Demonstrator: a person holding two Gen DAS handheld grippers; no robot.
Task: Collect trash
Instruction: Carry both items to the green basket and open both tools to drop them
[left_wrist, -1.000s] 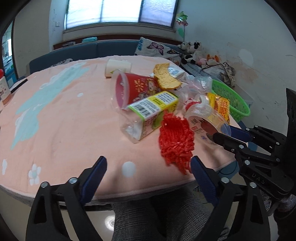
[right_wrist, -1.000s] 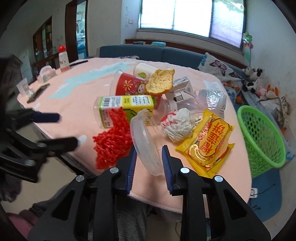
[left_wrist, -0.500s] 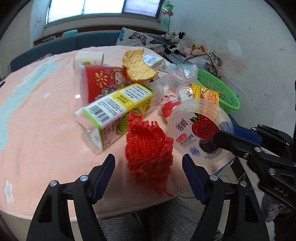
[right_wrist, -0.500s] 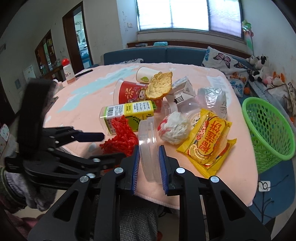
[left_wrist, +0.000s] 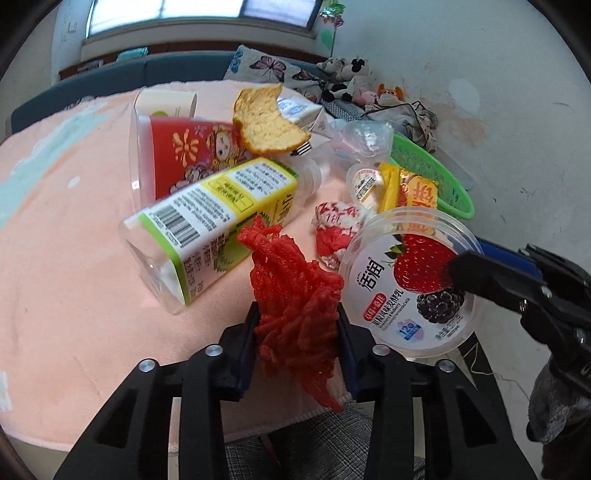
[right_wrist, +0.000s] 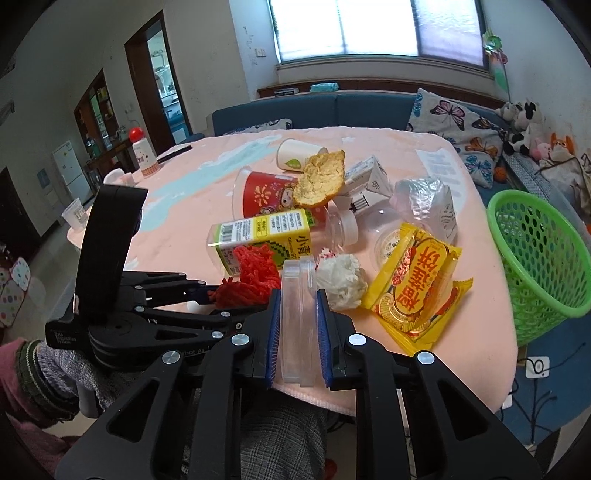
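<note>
well, the round table (right_wrist: 369, 144) under its pink cloth carries the whole heap of trash, and at its right edge, off the table, stands the green mesh basket (right_wrist: 546, 258), with nothing visible inside it.

the yellow noodle packet (right_wrist: 417, 284) lies nearest the basket. left of it the green-and-yellow drink carton (left_wrist: 207, 225) lies on its side in a clear sleeve, with the red printed cup (left_wrist: 177, 151) tipped over just behind it and a bitten slice of bread (left_wrist: 266, 125) resting on top of the cup. a white paper cup (right_wrist: 299, 157) lies further back.

the right gripper (right_wrist: 298, 328) is clamped edge-on across a clear yogurt tub (left_wrist: 410, 284) with a strawberry label, held lifted at the near edge of the table. the left gripper (left_wrist: 297, 332) has both blue pads pressed into the red foam fruit net (left_wrist: 295, 306), which bulges between them at the near edge, touching the carton. a crumpled red-and-white wrapper (left_wrist: 336, 229) sits between the net and the noodle packet.
</note>
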